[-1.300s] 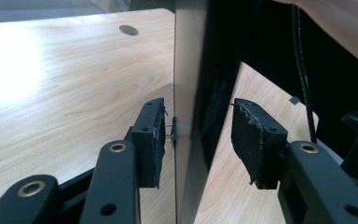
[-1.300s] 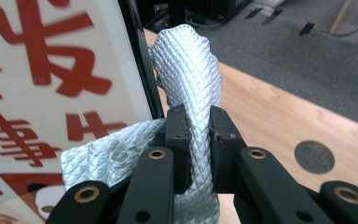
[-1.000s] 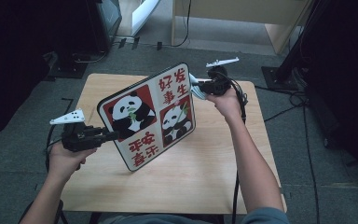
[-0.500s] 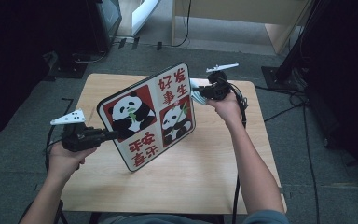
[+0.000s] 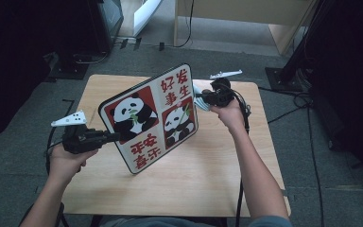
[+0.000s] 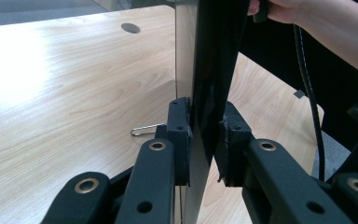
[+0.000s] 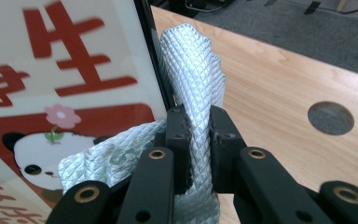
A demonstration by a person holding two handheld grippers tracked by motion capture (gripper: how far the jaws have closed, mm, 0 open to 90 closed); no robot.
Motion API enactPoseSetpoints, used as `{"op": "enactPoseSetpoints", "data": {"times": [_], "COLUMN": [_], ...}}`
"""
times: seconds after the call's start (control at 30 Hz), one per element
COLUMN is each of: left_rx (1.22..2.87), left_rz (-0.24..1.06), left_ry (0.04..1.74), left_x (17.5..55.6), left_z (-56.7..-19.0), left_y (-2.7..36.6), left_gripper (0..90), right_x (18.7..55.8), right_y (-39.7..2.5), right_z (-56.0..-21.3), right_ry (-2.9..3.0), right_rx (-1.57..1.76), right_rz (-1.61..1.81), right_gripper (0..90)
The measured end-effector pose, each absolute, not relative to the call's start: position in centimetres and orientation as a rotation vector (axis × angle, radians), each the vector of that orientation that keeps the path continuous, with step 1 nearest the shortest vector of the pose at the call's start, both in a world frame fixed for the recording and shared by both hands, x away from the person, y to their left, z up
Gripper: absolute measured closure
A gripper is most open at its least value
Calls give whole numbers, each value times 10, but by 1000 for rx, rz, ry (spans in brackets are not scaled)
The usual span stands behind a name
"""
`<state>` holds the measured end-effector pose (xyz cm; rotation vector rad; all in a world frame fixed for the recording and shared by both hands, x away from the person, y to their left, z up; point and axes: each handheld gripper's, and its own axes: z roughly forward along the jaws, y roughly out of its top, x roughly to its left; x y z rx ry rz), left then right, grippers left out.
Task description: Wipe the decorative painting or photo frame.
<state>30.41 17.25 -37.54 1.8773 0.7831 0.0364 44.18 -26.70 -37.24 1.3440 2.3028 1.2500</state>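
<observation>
Glossy panel, red and white with panda prints: the sign board (image 5: 151, 118) is held tilted up above the wooden table (image 5: 208, 175), lower corner near or on the tabletop, can't tell which from the high view. Left gripper (image 5: 108, 137) is clamped on the board's left edge; left gripper view shows both jaws pressed against the thin dark edge of the sign board (image 6: 205, 70), one on each face. Right gripper (image 5: 202, 100) has its jaws closed on a fold of pale grey quilted cloth (image 7: 193, 79), cloth sitting right against the board's right edge and printed face. Looks like wiping the board is the work in hand.

Handling, as judgement: board is stiff, flat, probably light for its area, but the smooth face is slippery, and an edge pinch at one point lets it swing or pivot. Best hold is where it is now, at mid-edge, jaws square across the thickness. Too hard a push from the cloth side could twist it out. Cloth is soft and limp, bunches easily; grip it at a fold so a pad hangs free to rub. A thin wire clip (image 6: 145, 130) lies on the table behind the left jaws.
</observation>
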Motion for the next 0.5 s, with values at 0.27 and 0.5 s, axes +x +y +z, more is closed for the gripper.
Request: {"op": "enactPoseSetpoints", "data": {"times": [0.27, 0.5], "left_rx": [1875, 1875], "left_rz": [38, 40], "left_ry": [780, 779], "left_x": [304, 304], "left_z": [-376, -376], "left_y": [172, 172], "left_gripper": [786, 785], "right_x": [439, 437], "right_y": [-269, -271], "right_z": [-383, -392], "right_ry": [2309, 2318], "right_rx": [1358, 1385], "right_rz": [1245, 1247], "right_gripper": [810, 810]}}
